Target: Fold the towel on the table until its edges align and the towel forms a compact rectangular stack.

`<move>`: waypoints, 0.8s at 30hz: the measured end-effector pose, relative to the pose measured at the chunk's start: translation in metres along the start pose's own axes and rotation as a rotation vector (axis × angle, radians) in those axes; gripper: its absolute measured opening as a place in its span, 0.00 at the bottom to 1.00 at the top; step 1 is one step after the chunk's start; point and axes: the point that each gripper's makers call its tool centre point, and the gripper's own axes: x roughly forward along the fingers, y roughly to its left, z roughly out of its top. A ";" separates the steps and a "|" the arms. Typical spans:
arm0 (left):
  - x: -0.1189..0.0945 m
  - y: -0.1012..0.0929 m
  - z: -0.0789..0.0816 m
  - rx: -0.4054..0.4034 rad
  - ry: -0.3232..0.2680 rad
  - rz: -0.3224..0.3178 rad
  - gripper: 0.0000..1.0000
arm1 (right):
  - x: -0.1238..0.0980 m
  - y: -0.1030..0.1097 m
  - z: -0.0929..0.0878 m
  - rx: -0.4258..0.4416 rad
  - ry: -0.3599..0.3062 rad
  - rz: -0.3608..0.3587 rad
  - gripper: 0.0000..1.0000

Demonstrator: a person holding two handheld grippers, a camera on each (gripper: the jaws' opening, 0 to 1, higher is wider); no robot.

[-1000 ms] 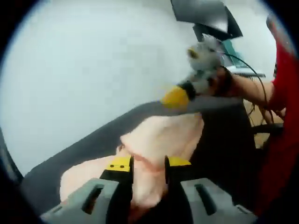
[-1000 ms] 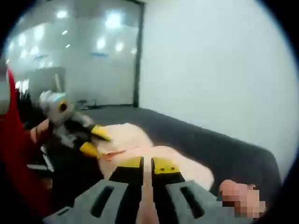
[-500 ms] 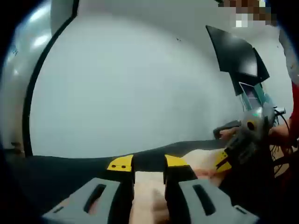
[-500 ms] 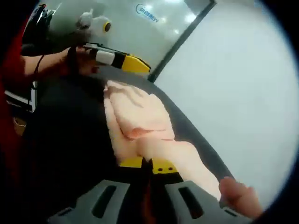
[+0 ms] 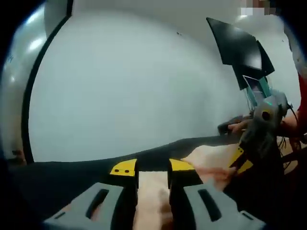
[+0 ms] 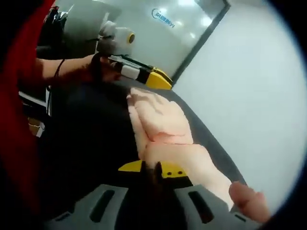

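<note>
Towel: a soft, pale peach terry towel (image 6: pixel 160 122) lies rumpled along the dark grey table (image 6: pixel 91 143), running between the two grippers.
Left gripper: the left gripper (image 5: pixel 152 167), grey with yellow tips, has peach cloth between its jaws; they appear to pinch one end of the towel.
Right gripper: the right gripper (image 6: pixel 154 168) has its jaws pressed nearly together, and towel lies right at the tips; whether cloth is caught between them I cannot tell.
Handling: light and limp, it will sag and bunch, not slide flat; it looks unlikely to slip or tear.
Where to hold: judged best at the corners, close to the hem, so edges can be drawn taut and matched.
</note>
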 end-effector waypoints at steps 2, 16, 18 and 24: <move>0.000 0.004 -0.001 -0.024 0.002 0.008 0.27 | -0.011 -0.005 0.028 0.098 -0.165 0.012 0.30; 0.077 0.016 -0.057 0.170 0.602 -0.499 0.33 | -0.027 -0.059 0.026 0.378 -0.318 -0.267 0.14; 0.085 0.012 -0.065 0.138 0.619 -0.572 0.32 | -0.026 -0.055 0.025 0.384 -0.340 -0.257 0.14; 0.096 0.019 -0.086 0.118 0.703 -0.633 0.30 | -0.035 -0.061 0.028 0.396 -0.371 -0.262 0.13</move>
